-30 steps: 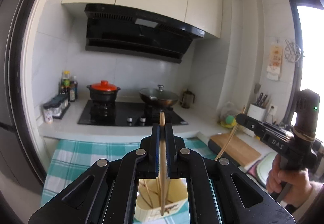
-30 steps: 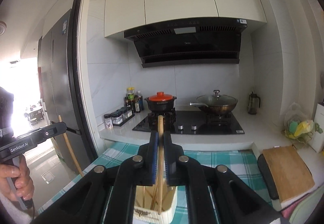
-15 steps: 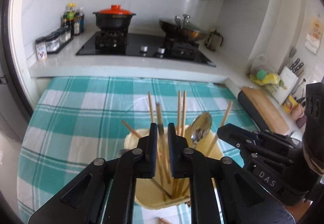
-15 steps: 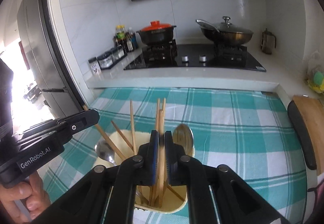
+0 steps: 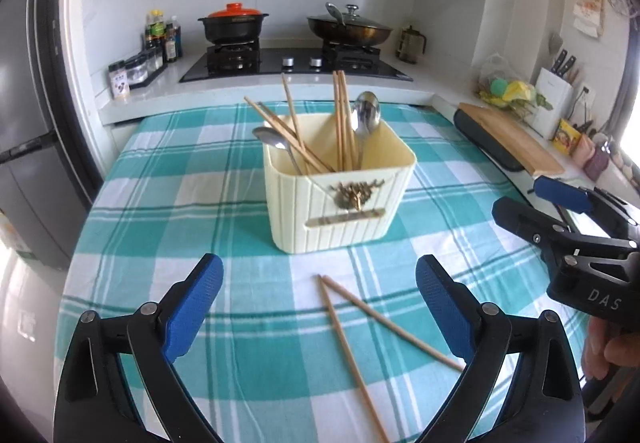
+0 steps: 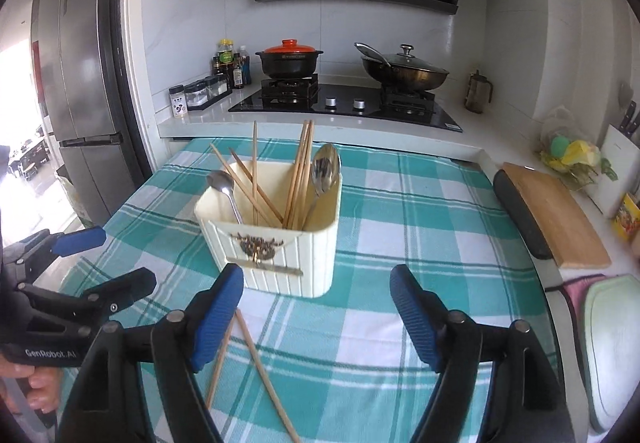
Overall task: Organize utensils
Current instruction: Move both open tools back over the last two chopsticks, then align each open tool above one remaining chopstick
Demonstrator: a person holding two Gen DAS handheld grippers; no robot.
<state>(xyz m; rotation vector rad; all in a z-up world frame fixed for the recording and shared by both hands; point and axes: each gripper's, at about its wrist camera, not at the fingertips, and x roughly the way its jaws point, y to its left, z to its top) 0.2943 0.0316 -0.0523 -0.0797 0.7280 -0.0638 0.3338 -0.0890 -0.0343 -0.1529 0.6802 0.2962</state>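
Note:
A cream utensil holder [image 5: 338, 199] stands on the teal checked tablecloth [image 5: 200, 203], holding several wooden chopsticks [image 5: 342, 123] and two metal spoons [image 5: 366, 115]. It also shows in the right wrist view [image 6: 276, 247]. Two loose chopsticks [image 5: 360, 327] lie crossed on the cloth in front of it, also in the right wrist view [image 6: 256, 367]. My left gripper [image 5: 320, 307] is open and empty above them. My right gripper [image 6: 316, 319] is open and empty, just in front of the holder; it shows in the left wrist view [image 5: 560, 211] at the right.
A stove with a black pot [image 5: 234, 25] and a wok [image 5: 350, 29] sits behind the table. Spice jars [image 5: 132, 73] stand at the back left. A wooden cutting board [image 5: 508, 139] lies to the right. A fridge [image 6: 80, 83] stands at the left.
Both grippers held a chopstick upright, lowered them into the holder, then opened and drew back. The chopsticks now stand in the holder.

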